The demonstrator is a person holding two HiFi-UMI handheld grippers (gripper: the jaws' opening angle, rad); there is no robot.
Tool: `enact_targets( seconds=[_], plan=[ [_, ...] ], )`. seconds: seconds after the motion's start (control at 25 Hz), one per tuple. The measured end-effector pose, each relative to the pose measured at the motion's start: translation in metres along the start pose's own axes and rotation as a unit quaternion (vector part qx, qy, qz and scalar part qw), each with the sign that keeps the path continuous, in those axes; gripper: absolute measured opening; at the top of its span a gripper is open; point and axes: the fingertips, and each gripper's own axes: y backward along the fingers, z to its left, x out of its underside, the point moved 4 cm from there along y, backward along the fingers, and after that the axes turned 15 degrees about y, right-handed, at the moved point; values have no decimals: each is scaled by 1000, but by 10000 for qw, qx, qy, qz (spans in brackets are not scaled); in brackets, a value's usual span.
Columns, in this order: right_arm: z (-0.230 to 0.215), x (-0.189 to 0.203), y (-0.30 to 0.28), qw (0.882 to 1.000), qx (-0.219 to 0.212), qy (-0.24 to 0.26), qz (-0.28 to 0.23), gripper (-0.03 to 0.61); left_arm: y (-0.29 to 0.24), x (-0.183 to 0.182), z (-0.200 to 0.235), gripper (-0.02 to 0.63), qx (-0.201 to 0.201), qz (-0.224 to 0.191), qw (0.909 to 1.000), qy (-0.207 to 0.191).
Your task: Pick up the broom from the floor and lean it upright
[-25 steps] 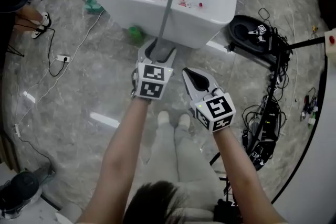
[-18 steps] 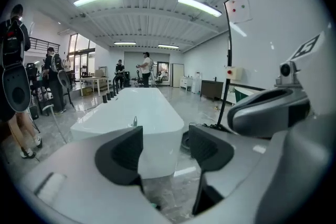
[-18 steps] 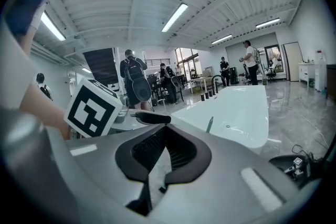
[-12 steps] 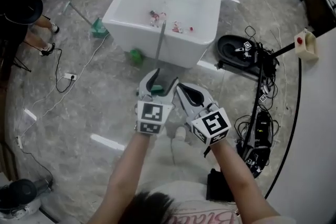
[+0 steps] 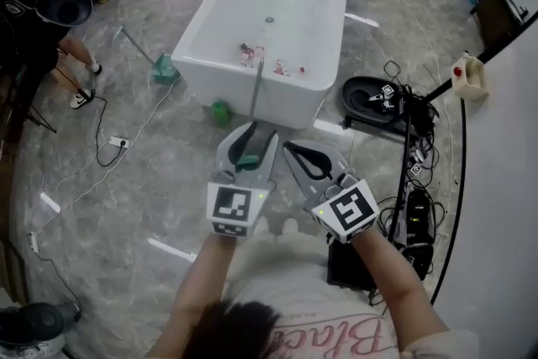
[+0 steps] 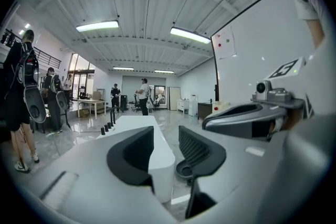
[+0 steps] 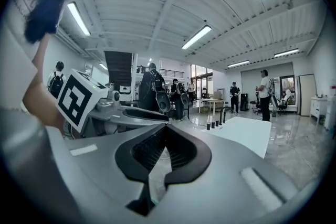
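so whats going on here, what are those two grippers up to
A person holds a gripper in each hand before a white bathtub. The broom stands upright against the tub's near end, and neither gripper touches it. The left gripper has its jaws apart with nothing between them, and they have just been closing. The right gripper is shut on nothing.

The grey marble floor (image 5: 126,197) carries a white bathtub (image 5: 290,101) at twelve o'clock with the broom (image 5: 256,84) leaning on its near wall, a green long-handled tool (image 5: 164,70) at ten, a power strip (image 5: 118,142) at nine, and a black round base (image 5: 366,95) amid cables (image 5: 412,181) at three.
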Motion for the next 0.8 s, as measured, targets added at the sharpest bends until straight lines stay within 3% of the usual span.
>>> enact_targets(
  seconds=[0.16,0.36,0.56,0.8],
  plan=[
    [-7,-17,11,9997,142,-151,-137,1,12,-26,-15,94,68,-435,9990,-39],
    [-16,-49,15,9989,285,115,-358,0,22,-51,-28,0,199,-729,9969,-199],
    [-27,-51,10,9976,568,26,-400,0,22,-56,-19,0,41,-669,9977,-140],
    [-27,-54,8,9963,809,20,-281,0,22,-64,-26,0,254,-681,9967,-353]
  ],
)
